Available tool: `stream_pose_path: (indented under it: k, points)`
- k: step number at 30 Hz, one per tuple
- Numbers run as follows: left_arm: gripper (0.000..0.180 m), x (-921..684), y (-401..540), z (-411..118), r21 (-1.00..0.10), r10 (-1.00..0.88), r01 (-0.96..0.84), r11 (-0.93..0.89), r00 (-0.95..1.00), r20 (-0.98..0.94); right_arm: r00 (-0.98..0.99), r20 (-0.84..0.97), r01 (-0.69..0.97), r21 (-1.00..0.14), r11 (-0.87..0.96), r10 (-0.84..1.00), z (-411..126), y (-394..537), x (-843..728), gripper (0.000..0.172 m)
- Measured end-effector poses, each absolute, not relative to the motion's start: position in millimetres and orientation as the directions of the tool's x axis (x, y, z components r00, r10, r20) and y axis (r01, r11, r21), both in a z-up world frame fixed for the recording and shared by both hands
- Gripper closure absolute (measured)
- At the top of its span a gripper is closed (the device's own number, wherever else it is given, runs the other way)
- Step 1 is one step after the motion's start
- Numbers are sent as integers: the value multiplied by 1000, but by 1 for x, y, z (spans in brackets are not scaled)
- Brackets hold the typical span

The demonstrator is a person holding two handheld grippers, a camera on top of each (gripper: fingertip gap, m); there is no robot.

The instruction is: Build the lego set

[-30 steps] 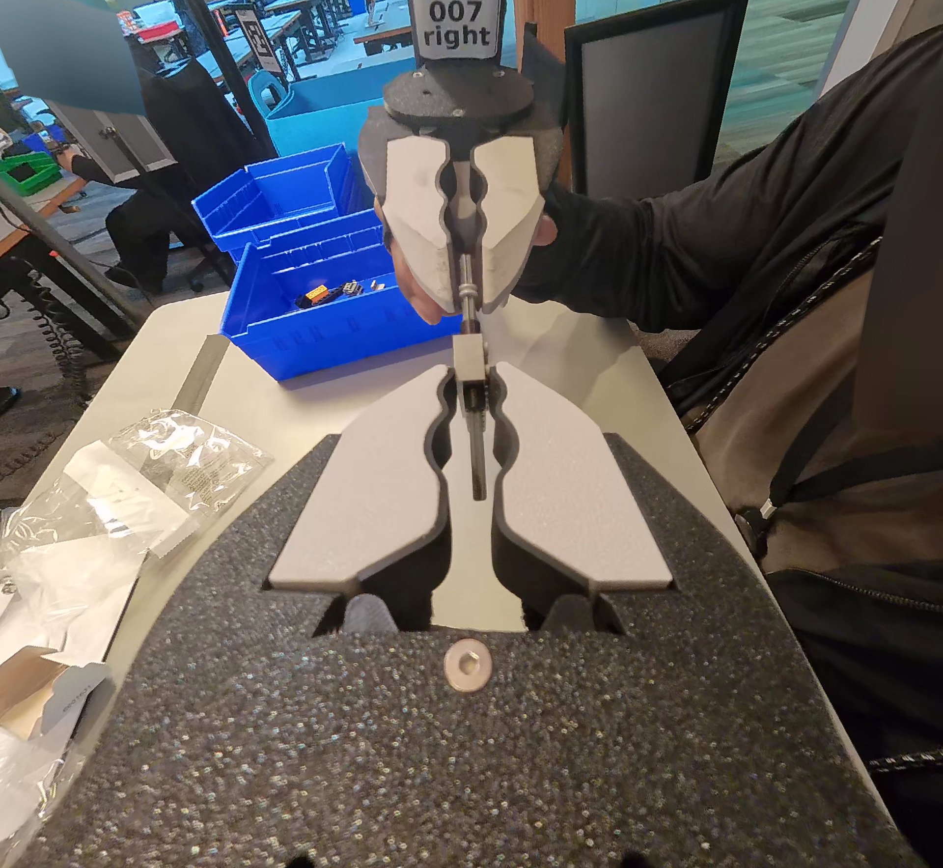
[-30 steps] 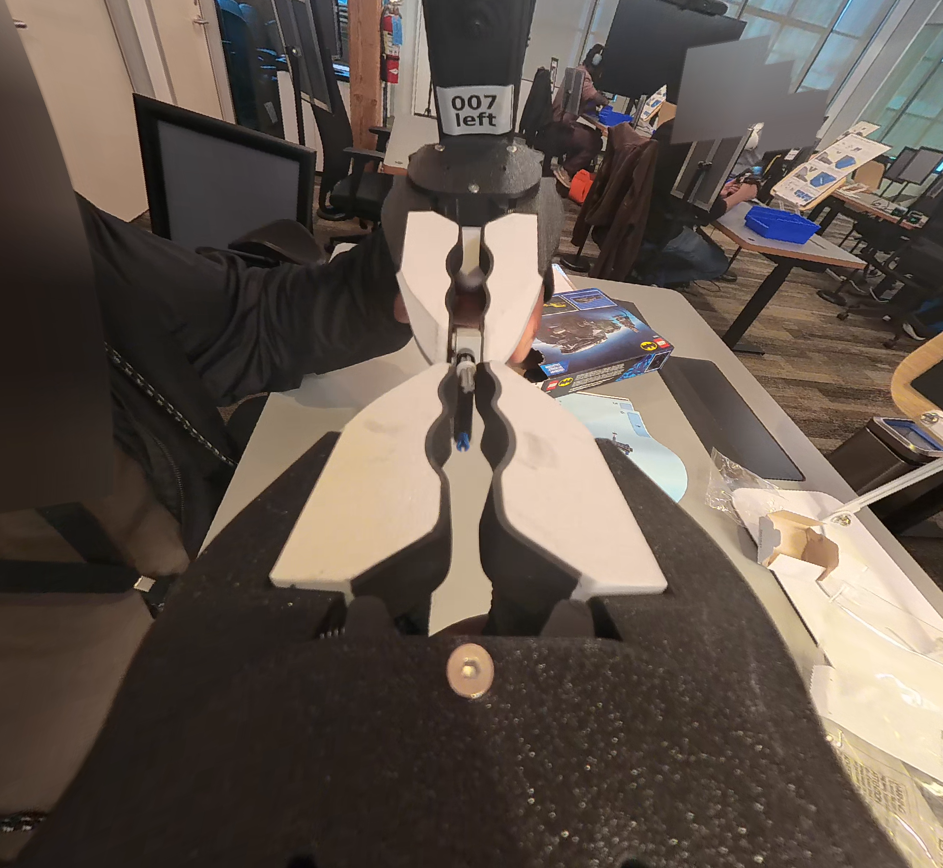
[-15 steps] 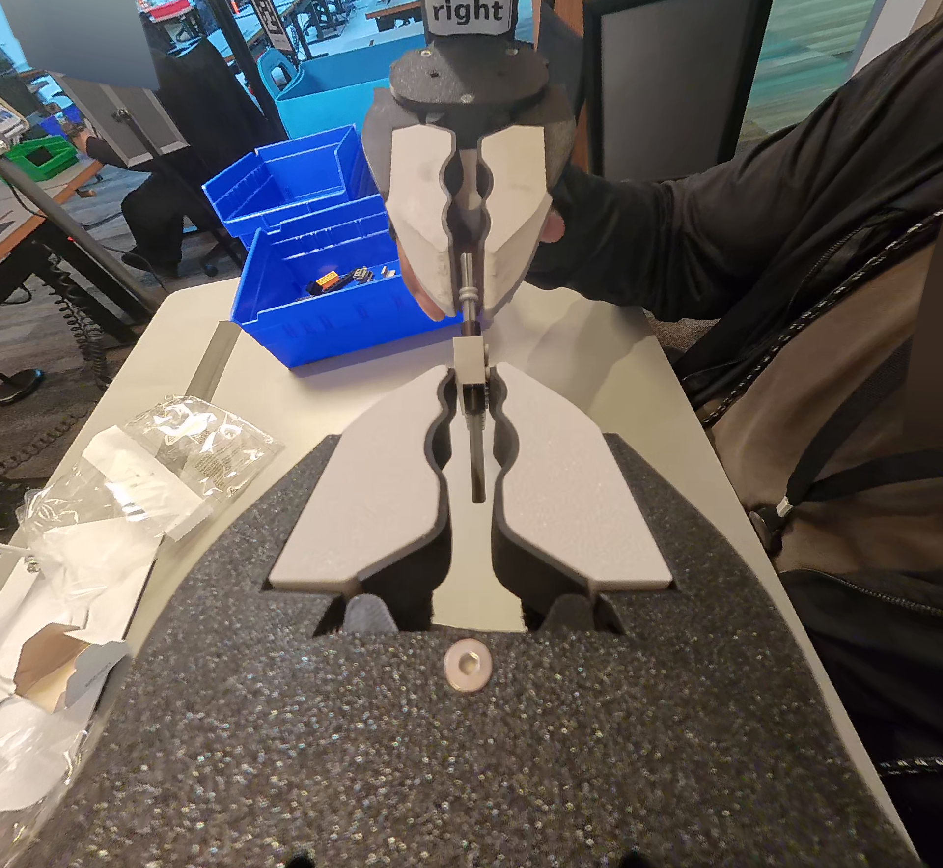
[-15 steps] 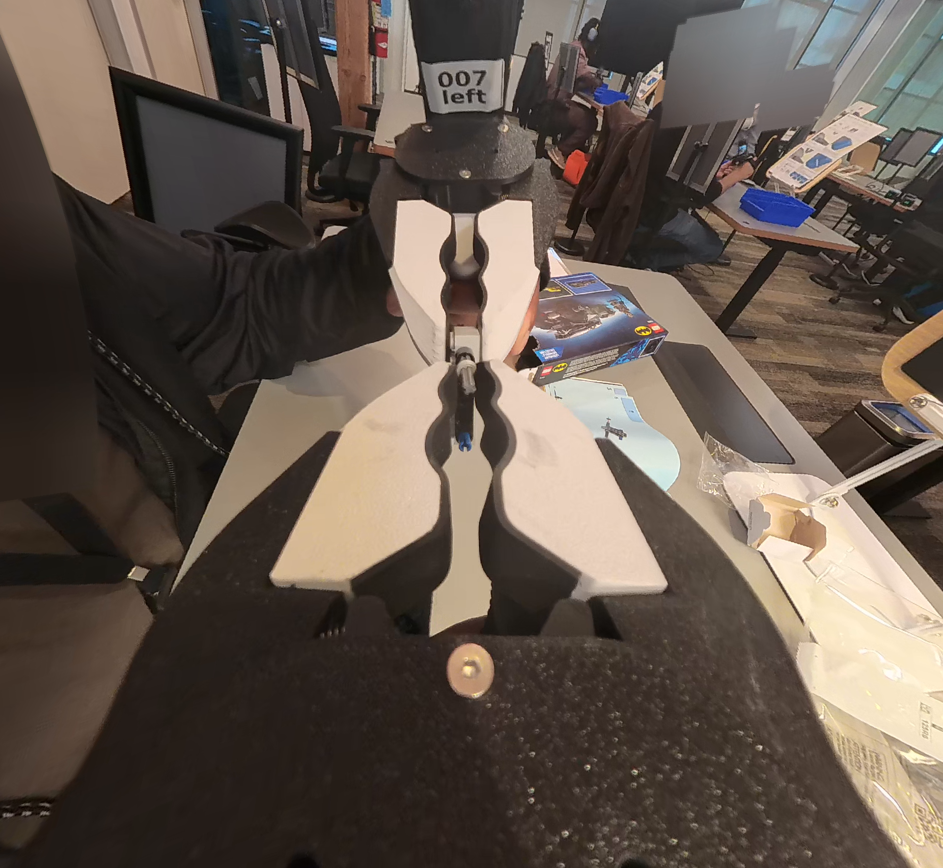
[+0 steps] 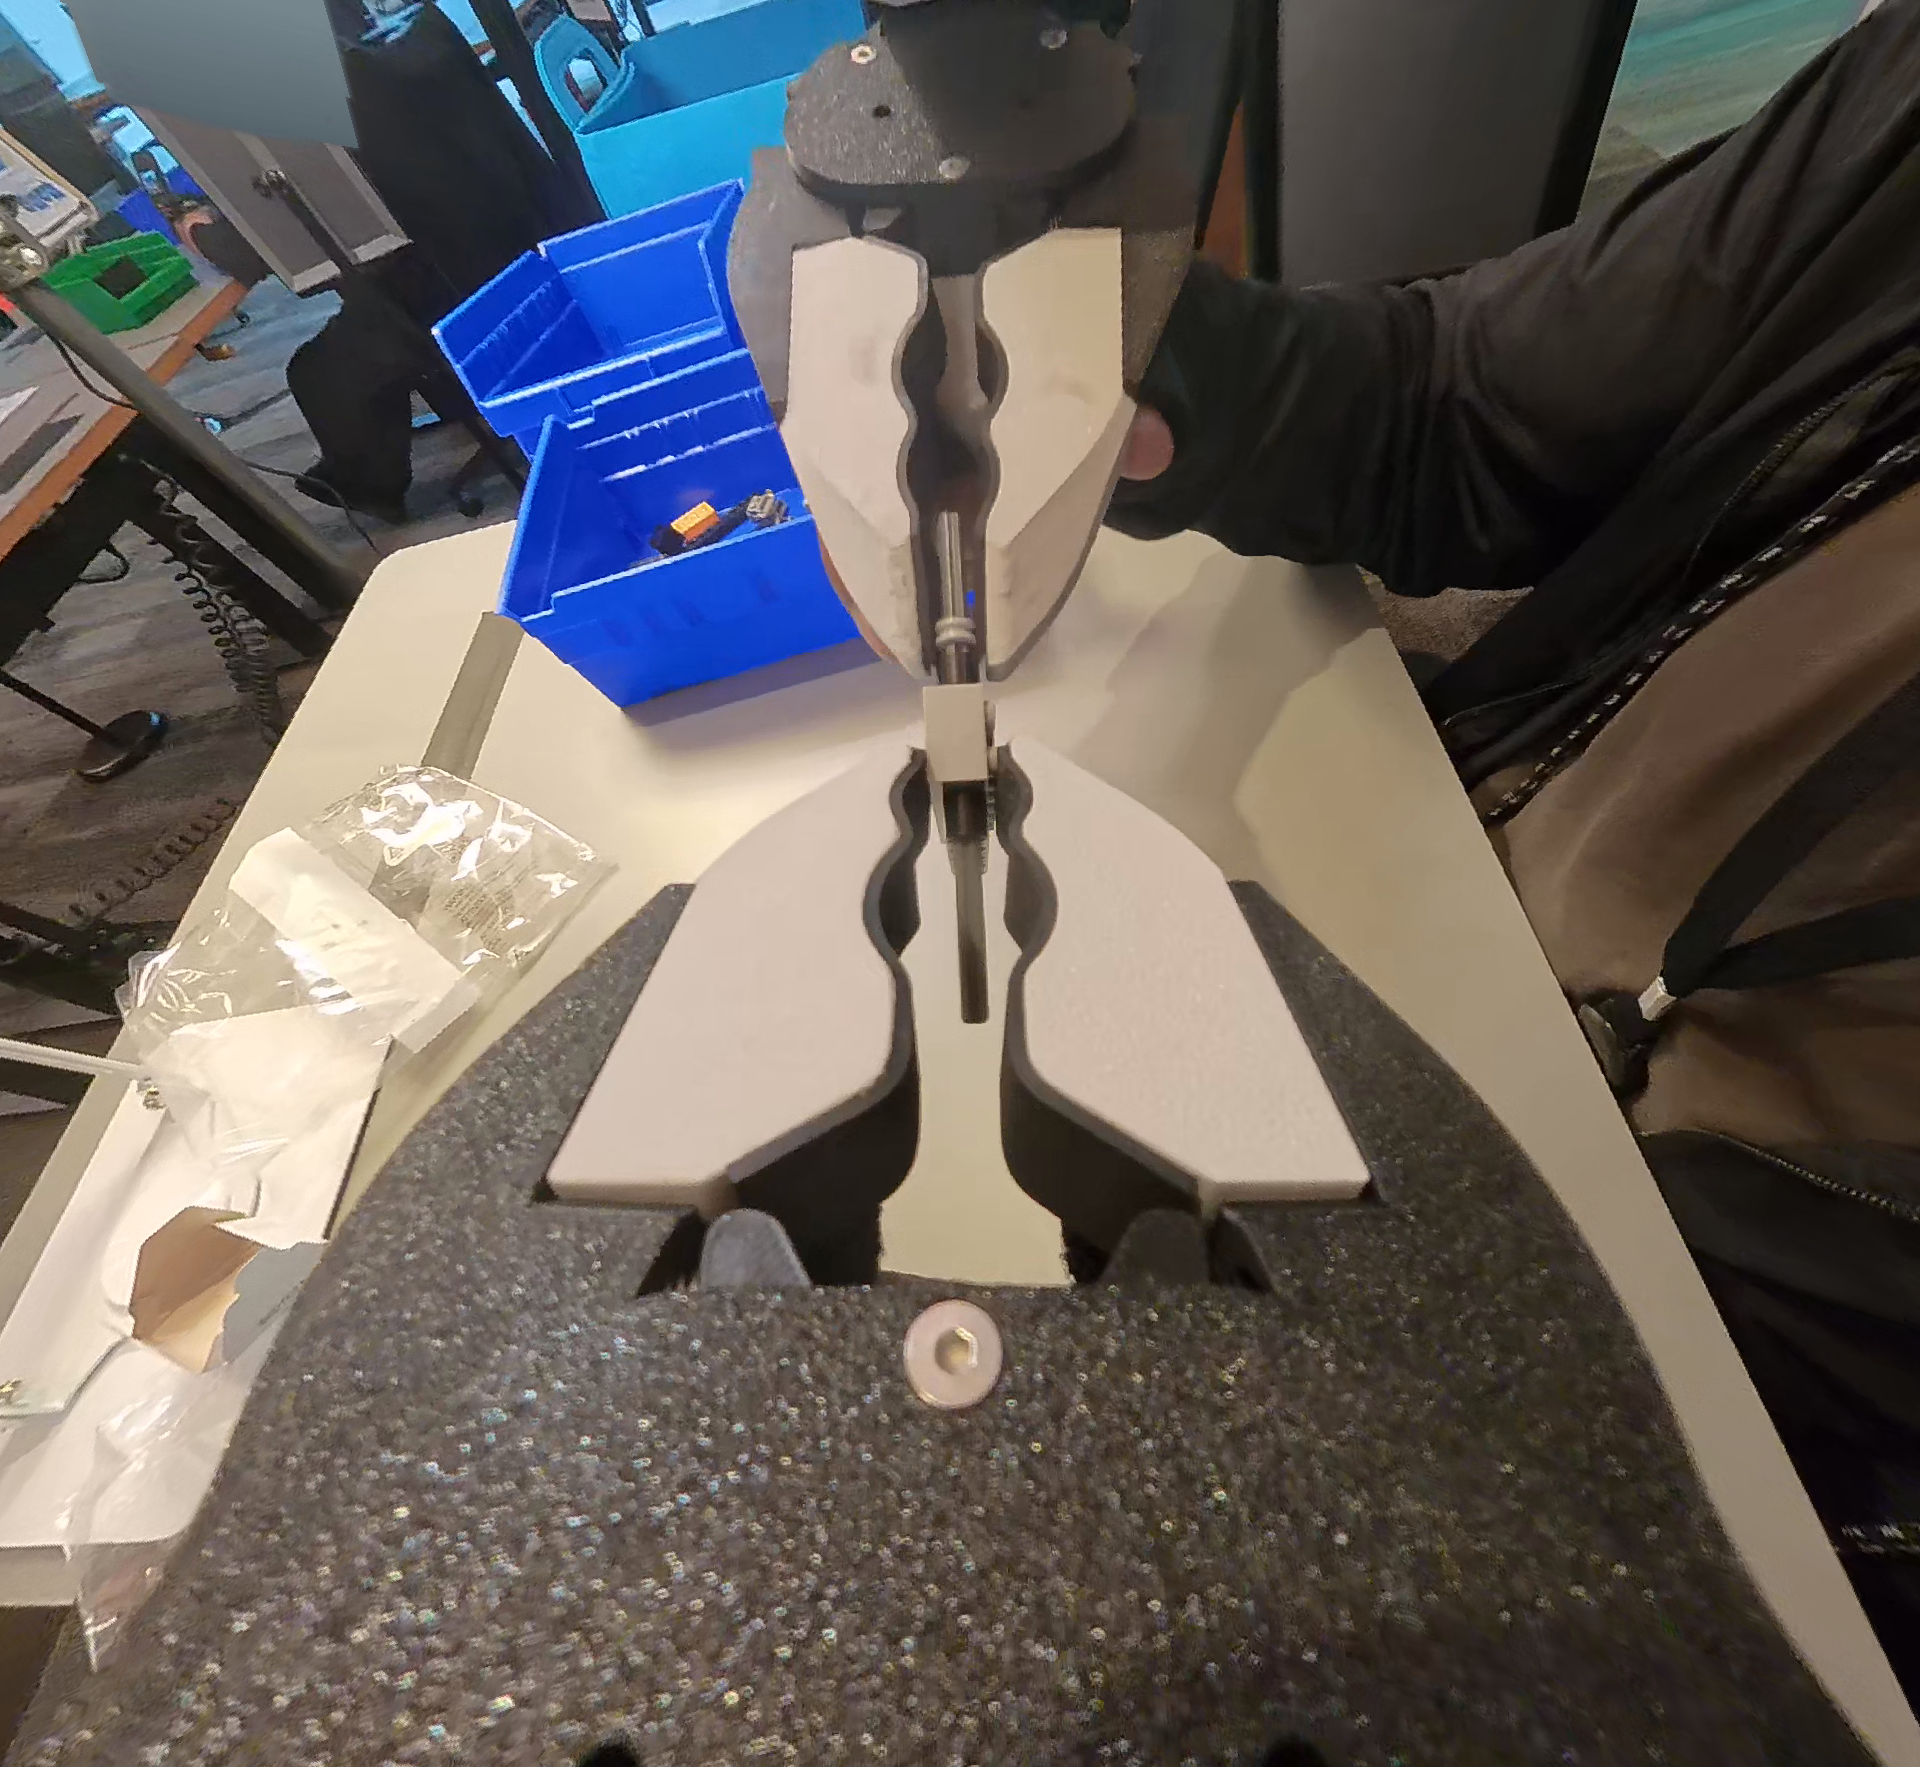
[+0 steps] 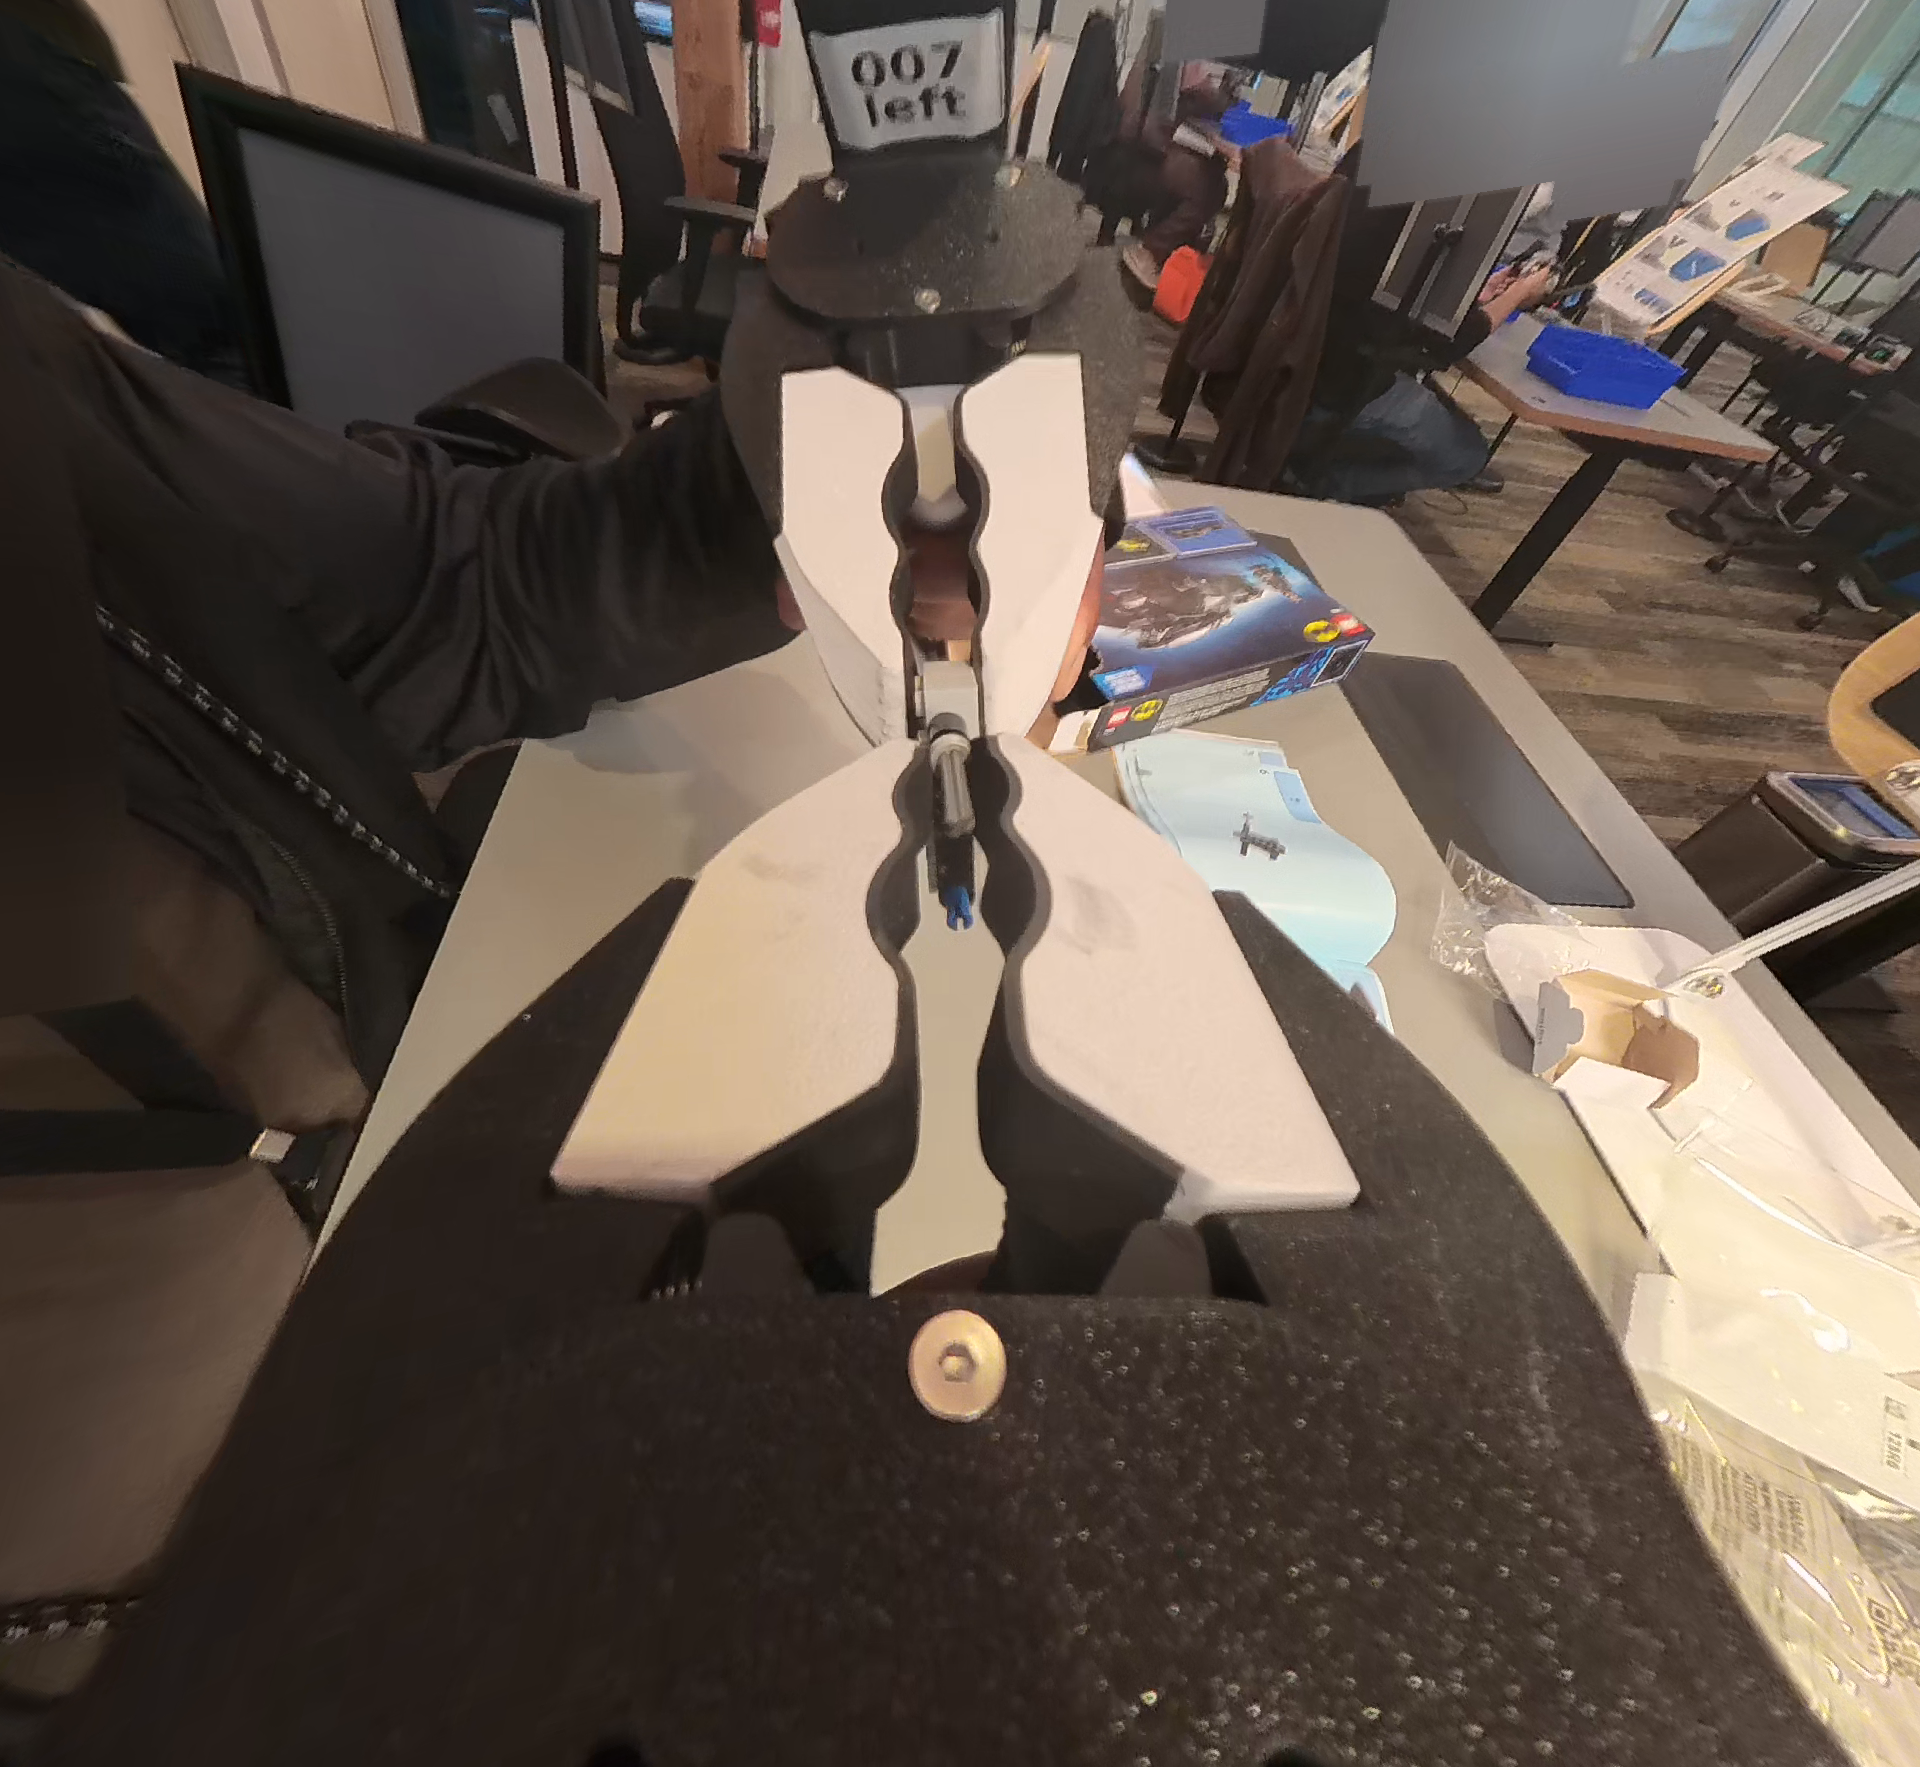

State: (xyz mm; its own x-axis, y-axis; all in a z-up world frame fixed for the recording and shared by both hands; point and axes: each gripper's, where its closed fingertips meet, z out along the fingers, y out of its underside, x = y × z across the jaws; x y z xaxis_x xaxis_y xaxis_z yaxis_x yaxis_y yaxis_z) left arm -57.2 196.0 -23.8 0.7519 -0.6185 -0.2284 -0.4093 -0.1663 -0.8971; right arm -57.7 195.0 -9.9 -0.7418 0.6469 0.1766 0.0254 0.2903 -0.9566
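Note:
The two grippers meet tip to tip above the grey table (image 5: 1195,782). My left gripper (image 5: 961,767) is shut on a small grey brick (image 5: 954,730); a black axle (image 5: 974,938) runs back from the brick between its fingers. My right gripper (image 6: 951,753) is shut on a thin grey and black rod (image 6: 951,808) with a ringed collar at its tip and a blue pin (image 6: 958,909) at its rear end. In the left wrist view the rod (image 5: 948,574) points into the brick's far face. In the right wrist view the brick (image 6: 948,691) sits right at the rod's tip.
Two blue bins (image 5: 665,595), the nearer holding small parts, stand at the far left of the table. Clear plastic bags (image 5: 343,917) and an opened carton (image 5: 187,1291) lie on its left side. A dark printed box (image 6: 1226,637), a pale blue booklet (image 6: 1268,844) and a black mat (image 6: 1475,772) lie beyond. A person's black sleeves reach in. Left and right tips are no more than a few centimetres apart.
Both grippers keep their grips. The right gripper's rod has moved slightly closer to the grey brick, so the gap between its collar and the brick has shrunk. Both views have tilted a little.

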Motion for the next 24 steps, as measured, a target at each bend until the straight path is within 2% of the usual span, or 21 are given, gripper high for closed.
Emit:
stream_pose_path:
  k: [7, 13, 24]
  points:
    - [169, -57, 198, -22, -898, -615, -414, -146, 749, -245, -720, 270, -57, -941, 333, 640, 5, 194, -50, 163]
    - [169, -56, 198, -22, -894, -613, -429, -133, 744, -266, -711, 292, -32, -922, 385, 640, -1, 197, -49, 159]
    - [169, -56, 196, -23, -882, -619, -453, -127, 731, -286, -718, 285, -22, -921, 388, 635, -5, 201, -51, 164]
